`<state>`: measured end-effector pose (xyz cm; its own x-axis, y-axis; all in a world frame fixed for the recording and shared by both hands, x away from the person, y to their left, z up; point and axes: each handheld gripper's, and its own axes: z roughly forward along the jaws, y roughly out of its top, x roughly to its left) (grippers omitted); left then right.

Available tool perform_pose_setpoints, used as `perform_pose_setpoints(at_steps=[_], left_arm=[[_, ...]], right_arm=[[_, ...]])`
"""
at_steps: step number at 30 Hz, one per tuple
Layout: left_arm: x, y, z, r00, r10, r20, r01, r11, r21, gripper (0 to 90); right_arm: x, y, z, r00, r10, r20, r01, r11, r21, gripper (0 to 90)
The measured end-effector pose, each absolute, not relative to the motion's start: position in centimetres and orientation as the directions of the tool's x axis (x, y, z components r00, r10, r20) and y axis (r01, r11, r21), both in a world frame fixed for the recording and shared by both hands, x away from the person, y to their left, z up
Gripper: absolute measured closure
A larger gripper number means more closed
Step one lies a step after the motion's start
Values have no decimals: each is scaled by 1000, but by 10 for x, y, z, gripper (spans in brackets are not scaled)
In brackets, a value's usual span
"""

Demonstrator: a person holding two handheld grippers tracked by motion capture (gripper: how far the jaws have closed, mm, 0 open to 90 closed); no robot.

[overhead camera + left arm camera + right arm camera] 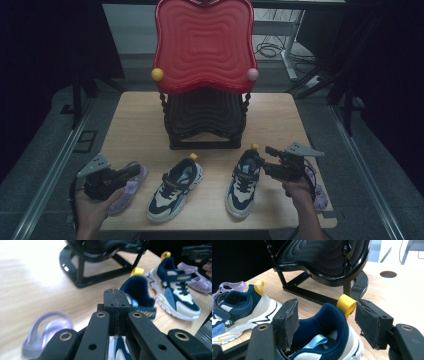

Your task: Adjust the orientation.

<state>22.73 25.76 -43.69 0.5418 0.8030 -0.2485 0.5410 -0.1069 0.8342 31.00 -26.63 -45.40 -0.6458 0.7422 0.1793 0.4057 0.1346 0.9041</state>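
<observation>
Your right gripper [325, 326] has its fingers apart, straddling the heel of the right sneaker [243, 182] on the desk [140, 125], its yellow heel loop [346, 303] beside one finger. Your left gripper [134, 171], fingers pressed together, hovers low over the purple sandal [128, 189], pointing at the left sneaker [175, 189].

Left tool [131, 171] closed, right tool [261, 154] spread wide.

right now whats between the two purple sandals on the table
In the high view, two navy-and-white sneakers lie between them: the left sneaker and the right sneaker, whose heel the open right gripper straddles.
</observation>
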Motion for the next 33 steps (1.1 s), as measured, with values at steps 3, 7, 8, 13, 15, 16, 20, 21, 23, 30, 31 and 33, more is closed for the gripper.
perform_pose_setpoints(at_steps=[3,7,8,13,15,16,20,21,23,30,31,33], left_arm=[[222,266,-442,521,813,-261,549,-85,832,900],[214,277,-452,492,830,-261,580,-90,809,900],[211,282,-460,474,838,-270,602,-85,794,900],[205,288,-475,442,846,-297,637,-63,768,900],[201,288,-478,440,846,-302,642,-61,765,900],[198,287,-479,442,845,-301,640,-62,766,900],[192,290,-485,428,852,-302,656,-63,752,900],[192,290,-485,428,852,-302,656,-63,752,900],[192,290,-488,427,851,-306,667,-68,742,900],[199,283,-508,430,844,-320,703,-90,706,900],[199,282,-509,432,844,-317,706,-98,701,900],[198,281,-512,429,848,-311,712,-106,694,900]], right_arm=[[309,-264,-453,-648,741,175,401,137,906,353],[309,-265,-452,-642,747,174,398,131,908,353],[309,-266,-451,-641,748,172,395,130,909,353],[310,-268,-451,-635,751,180,398,119,910,354],[312,-268,-451,-630,754,186,406,115,907,353],[312,-268,-451,-629,755,185,405,115,907,353],[315,-268,-451,-656,700,282,435,45,899,354],[315,-268,-451,-656,699,284,436,44,899,354],[315,-268,-451,-656,699,286,437,43,898,354],[309,-267,-452,-665,708,238,422,93,902,342],[308,-267,-453,-663,710,238,426,97,899,341],[308,-267,-454,-659,715,234,431,104,896,340]])
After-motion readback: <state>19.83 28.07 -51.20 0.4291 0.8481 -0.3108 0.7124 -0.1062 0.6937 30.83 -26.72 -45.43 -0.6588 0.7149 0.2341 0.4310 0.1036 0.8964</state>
